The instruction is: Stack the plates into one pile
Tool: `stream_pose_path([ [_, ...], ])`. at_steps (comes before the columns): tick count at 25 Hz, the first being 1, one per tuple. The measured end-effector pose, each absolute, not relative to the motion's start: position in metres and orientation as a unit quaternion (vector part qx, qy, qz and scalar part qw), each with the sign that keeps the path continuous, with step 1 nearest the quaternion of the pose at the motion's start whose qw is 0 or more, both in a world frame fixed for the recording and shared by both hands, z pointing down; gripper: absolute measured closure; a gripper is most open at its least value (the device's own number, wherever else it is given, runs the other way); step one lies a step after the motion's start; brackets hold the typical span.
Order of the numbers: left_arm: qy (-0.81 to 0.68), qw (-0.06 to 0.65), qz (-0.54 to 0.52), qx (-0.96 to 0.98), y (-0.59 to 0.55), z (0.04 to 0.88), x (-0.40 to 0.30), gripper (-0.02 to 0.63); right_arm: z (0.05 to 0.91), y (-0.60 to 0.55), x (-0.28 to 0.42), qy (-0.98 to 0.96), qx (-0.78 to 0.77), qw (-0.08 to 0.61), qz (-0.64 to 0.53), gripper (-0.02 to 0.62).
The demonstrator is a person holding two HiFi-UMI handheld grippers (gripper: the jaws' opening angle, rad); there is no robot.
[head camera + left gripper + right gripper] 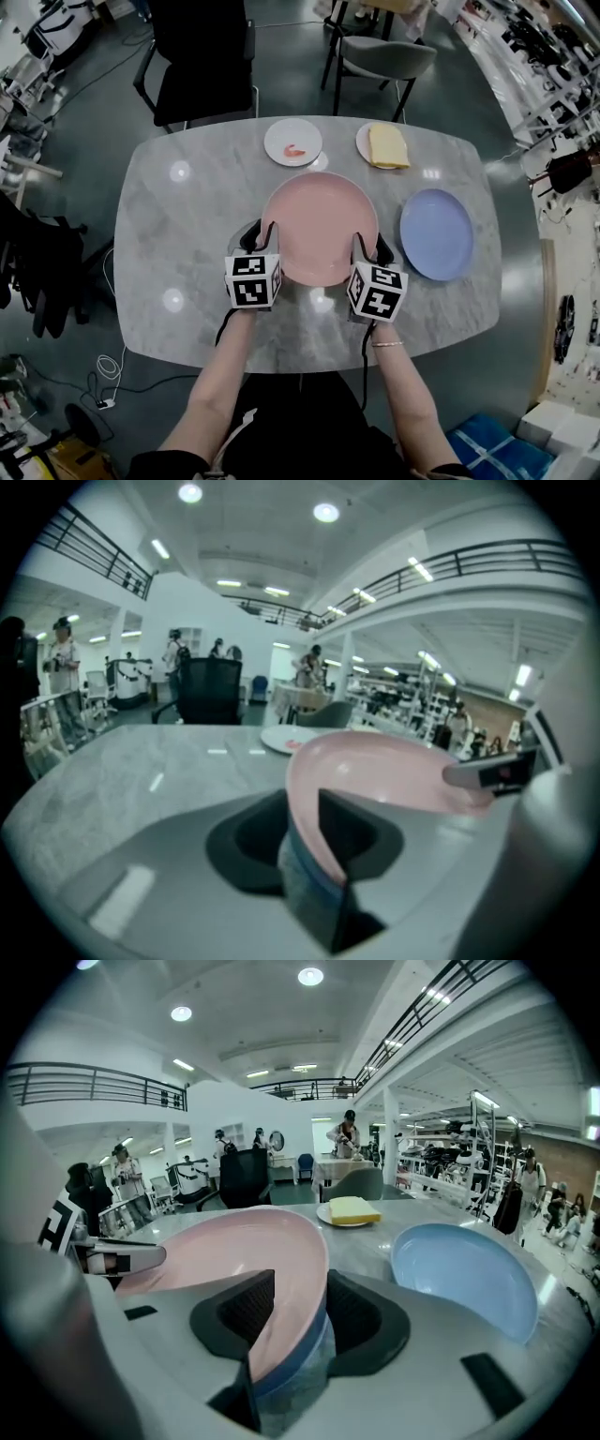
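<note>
- The pink plate [319, 228] is over the middle of the marble worktop [178, 234]; I cannot tell whether it rests there or hangs just above.
- The left tool [263, 234] is clenched on the pink plate's left rim. Its own view shows the rim running between the two jaws, with the pads pressed on it.
- The right tool [369, 246] grasps the pink plate's right rim in the same way, one jaw above the rim and one below.
- Each tool's marker cube sits on the near side of the pink plate, the left cube [253, 279] at its near-left and the right cube [377, 291] at its near-right.
- A blue plate [437, 234] lies flat just right of the pink plate, with a narrow strip of worktop between them.
- A small white plate [279, 134] carrying a reddish scrap [296, 150] stands beyond the pink plate, towards its left.
- A second small white plate [361, 142] with a yellow slab [388, 146] on it stands beyond the pink plate, towards its right.
- A black chair [202, 56] and a grey chair [384, 56] stand farther beyond the pink plate, off the worktop.
</note>
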State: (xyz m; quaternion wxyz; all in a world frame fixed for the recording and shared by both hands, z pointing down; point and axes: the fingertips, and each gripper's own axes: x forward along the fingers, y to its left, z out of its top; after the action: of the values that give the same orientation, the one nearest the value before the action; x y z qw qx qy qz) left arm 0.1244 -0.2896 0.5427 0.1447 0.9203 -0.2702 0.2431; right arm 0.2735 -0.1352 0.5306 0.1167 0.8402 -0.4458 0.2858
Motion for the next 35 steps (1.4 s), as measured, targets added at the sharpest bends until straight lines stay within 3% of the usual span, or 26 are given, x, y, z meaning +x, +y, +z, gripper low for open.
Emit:
stream_pose_path([
  [15, -0.265, 0.105, 0.283, 0.916, -0.281, 0.564, 0.134, 0.483, 0.568, -0.128, 0.284, -0.446, 0.833, 0.143, 0.295, 0.440],
  [22, -0.292, 0.105, 0.274, 0.910, -0.283, 0.556, 0.125, 0.478, 0.555, -0.119, 0.291, -0.450, 0.838, 0.120, 0.282, 0.440],
  [35, -0.355, 0.174, 0.237, 0.887, -0.272, 0.547, 0.095, 0.471, 0.563, -0.117, 0.291, -0.492, 0.808, 0.093, 0.309, 0.440],
])
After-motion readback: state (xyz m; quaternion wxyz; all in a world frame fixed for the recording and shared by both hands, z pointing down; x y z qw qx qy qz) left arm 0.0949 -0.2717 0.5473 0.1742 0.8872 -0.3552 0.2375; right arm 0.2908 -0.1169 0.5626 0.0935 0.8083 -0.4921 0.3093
